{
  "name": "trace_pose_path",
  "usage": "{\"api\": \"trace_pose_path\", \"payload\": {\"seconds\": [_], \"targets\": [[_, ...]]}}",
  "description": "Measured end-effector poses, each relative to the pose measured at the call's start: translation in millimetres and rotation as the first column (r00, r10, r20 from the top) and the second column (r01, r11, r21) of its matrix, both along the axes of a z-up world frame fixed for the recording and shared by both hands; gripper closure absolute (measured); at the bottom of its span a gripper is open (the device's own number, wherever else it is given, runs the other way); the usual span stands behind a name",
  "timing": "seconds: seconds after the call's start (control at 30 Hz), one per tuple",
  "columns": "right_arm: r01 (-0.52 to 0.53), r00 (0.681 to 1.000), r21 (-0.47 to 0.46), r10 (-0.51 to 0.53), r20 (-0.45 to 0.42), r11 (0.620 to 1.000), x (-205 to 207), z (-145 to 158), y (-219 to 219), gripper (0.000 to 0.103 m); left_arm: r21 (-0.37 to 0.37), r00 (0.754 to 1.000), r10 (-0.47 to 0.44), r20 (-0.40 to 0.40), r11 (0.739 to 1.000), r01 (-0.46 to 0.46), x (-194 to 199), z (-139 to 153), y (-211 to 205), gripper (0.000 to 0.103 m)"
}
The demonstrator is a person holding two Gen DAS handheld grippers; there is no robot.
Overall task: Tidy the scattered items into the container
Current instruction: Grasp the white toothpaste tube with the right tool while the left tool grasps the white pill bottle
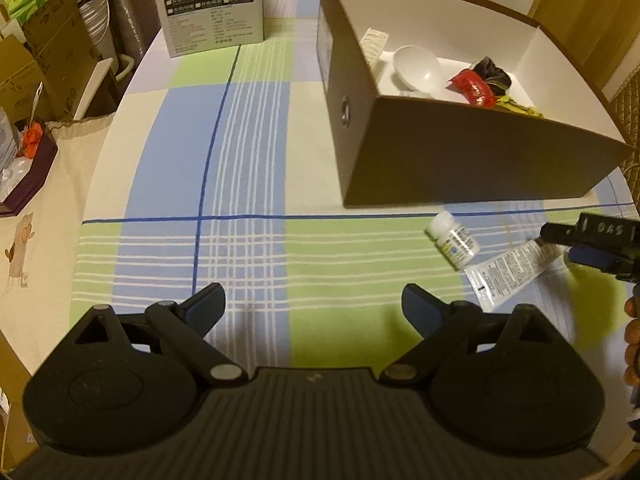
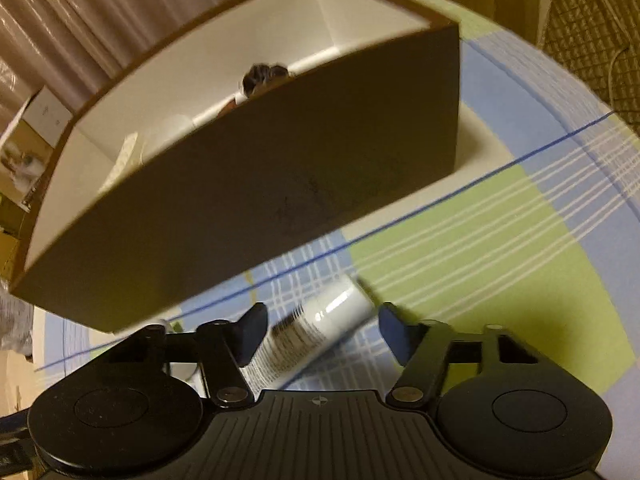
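Note:
The brown box [image 1: 440, 152] with a white inside stands at the back right of the checked cloth. It holds a white bowl [image 1: 416, 66], a red wrapper [image 1: 472, 84] and a blister pack [image 1: 374, 42]. In front of it lie a small white bottle [image 1: 454, 242] and a white tube [image 1: 508, 272]. My right gripper [image 1: 568, 246] is down at the tube's far end. In the right wrist view the tube [image 2: 340, 308] lies slantwise between the fingers of that gripper [image 2: 320, 328]; the right fingertip [image 2: 394, 330] stands clear of it. My left gripper [image 1: 314, 304] hangs open over bare cloth.
A printed carton [image 1: 216, 20] stands at the back of the table. Cardboard boxes [image 1: 48, 40] and a purple tray [image 1: 32, 168] crowd the left side. A person's hand [image 1: 632, 340] shows at the right edge. The box wall [image 2: 280, 184] rises close ahead of the right gripper.

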State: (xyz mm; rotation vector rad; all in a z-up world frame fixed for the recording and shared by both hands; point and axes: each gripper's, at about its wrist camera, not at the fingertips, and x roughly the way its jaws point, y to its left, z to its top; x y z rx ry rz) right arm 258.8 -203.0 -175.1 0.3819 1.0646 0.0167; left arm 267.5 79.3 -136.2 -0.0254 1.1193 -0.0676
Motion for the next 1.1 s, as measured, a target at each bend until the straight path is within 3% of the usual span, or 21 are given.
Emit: {"api": "trace_pose_path", "payload": {"seconds": [0.1, 0.27, 0.37, 0.43, 0.5, 0.57, 0.6, 0.63, 0.67, 0.8, 0.87, 0.9, 0.97, 1.03, 1.1], "targets": [[-0.064, 0.998, -0.027, 0.064, 0.027, 0.998, -2.9, -2.2, 1.9, 0.047, -0.001, 1.0, -0.002, -0.001, 1.0, 0.002, -1.0, -1.6, 1.6, 0.01], [-0.26, 0.963, -0.07, 0.264, 0.052, 0.963, -7.9, 3.3, -3.2, 0.063, -0.017, 1.0, -0.015, -0.008, 1.0, 0.015, 0.2, -5.4, -2.2, 0.01], [-0.363, 0.931, -0.068, 0.365, 0.019, 0.929, -11.3, 6.2, -14.5, 0.066, -0.032, 0.999, -0.036, -0.006, 0.999, 0.036, 0.7, -6.0, -9.6, 0.01], [-0.406, 0.914, -0.121, 0.405, -0.026, 0.906, -16.1, 5.3, -23.9, 0.066, -0.038, 0.999, -0.049, -0.002, 0.998, 0.049, 0.7, -5.8, -15.2, 0.01], [-0.391, 0.92, -0.178, 0.386, -0.063, 0.903, -25.5, 2.9, -34.5, 0.066, -0.046, 0.998, -0.059, 0.001, 0.997, 0.059, 0.3, -5.4, -19.3, 0.01], [-0.32, 0.947, -0.076, 0.317, -0.049, 0.944, -26.7, 3.9, -52.9, 0.066, -0.048, 0.998, -0.065, 0.002, 0.997, 0.065, 0.3, -5.9, -21.7, 0.01], [-0.264, 0.964, -0.006, 0.263, -0.043, 0.965, -26.4, 5.0, -60.0, 0.057, -0.044, 0.998, -0.065, 0.0, 0.997, 0.065, 0.7, -6.6, -22.2, 0.01], [-0.214, 0.976, 0.041, 0.215, -0.034, 0.976, -26.6, 6.2, -62.5, 0.022, -0.04, 0.998, -0.063, -0.003, 0.997, 0.063, 1.5, -7.2, -22.1, 0.01], [-0.172, 0.985, 0.059, 0.173, -0.017, 0.983, -28.1, 8.6, -59.4, 0.007, -0.038, 0.998, -0.059, -0.005, 0.998, 0.059, 2.5, -7.6, -21.6, 0.01], [-0.161, 0.985, -0.003, 0.161, 0.058, 0.987, -26.2, 14.5, -27.2, 0.003, -0.032, 0.999, -0.053, 0.006, 0.998, 0.053, 4.8, -3.2, -17.5, 0.01], [-0.15, 0.987, -0.032, 0.152, 0.054, 0.988, -20.6, 10.2, -10.9, 0.015, -0.022, 0.999, -0.05, 0.01, 0.998, 0.051, 5.1, -1.4, -14.3, 0.01], [-0.151, 0.987, -0.042, 0.153, 0.048, 0.988, -17.2, 5.4, -2.2, 0.033, -0.016, 0.999, -0.047, 0.011, 0.999, 0.047, 5.0, -1.0, -12.2, 0.01], [-0.152, 0.988, -0.054, 0.154, 0.02, 0.987, -10.5, -3.8, 9.1, 0.037, -0.01, 0.999, -0.033, 0.008, 0.999, 0.033, 4.6, -0.9, -7.4, 0.01], [-0.172, 0.984, -0.107, 0.177, 0.037, 0.979, -6.4, -5.7, 13.2, 0.053, -0.012, 1.0, -0.021, 0.005, 1.0, 0.022, 3.5, -0.6, -3.0, 0.01], [-0.227, 0.971, -0.14, 0.236, 0.048, 0.964, -9.0, -7.3, 15.7, 0.054, -0.016, 1.0, -0.018, 0.007, 1.0, 0.018, 2.2, 0.0, -1.2, 0.01]]}}
